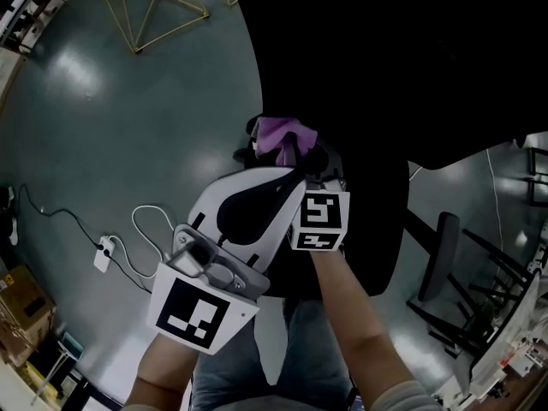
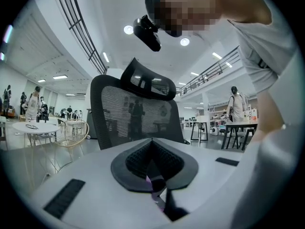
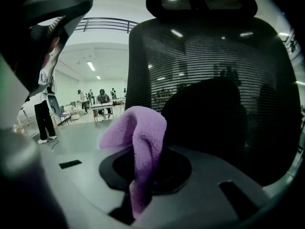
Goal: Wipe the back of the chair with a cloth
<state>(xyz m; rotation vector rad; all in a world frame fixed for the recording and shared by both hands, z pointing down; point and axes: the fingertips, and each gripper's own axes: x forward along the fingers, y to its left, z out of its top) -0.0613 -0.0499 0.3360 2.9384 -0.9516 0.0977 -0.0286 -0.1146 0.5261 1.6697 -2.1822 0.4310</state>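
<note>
The black mesh chair back (image 1: 360, 75) fills the upper right of the head view. In the right gripper view the chair back (image 3: 214, 80) stands close ahead, with the headrest (image 3: 200, 1) on top. My right gripper (image 1: 295, 157) is shut on a purple cloth (image 1: 287, 134). The bunched cloth (image 3: 138, 132) sticks up between the jaws (image 3: 145, 173), just short of the mesh. My left gripper (image 1: 272, 191) sits beside and below the right one, with its jaws together (image 2: 153, 161) and holding nothing I can make out. It looks up at the chair back (image 2: 133, 113) from farther off.
A gold wire frame (image 1: 154, 7) stands on the grey floor at the top left. A white power strip (image 1: 103, 253) with its cable lies at the left. Another black chair frame (image 1: 445, 264) is at the right. People stand at tables (image 2: 28, 128) in the background.
</note>
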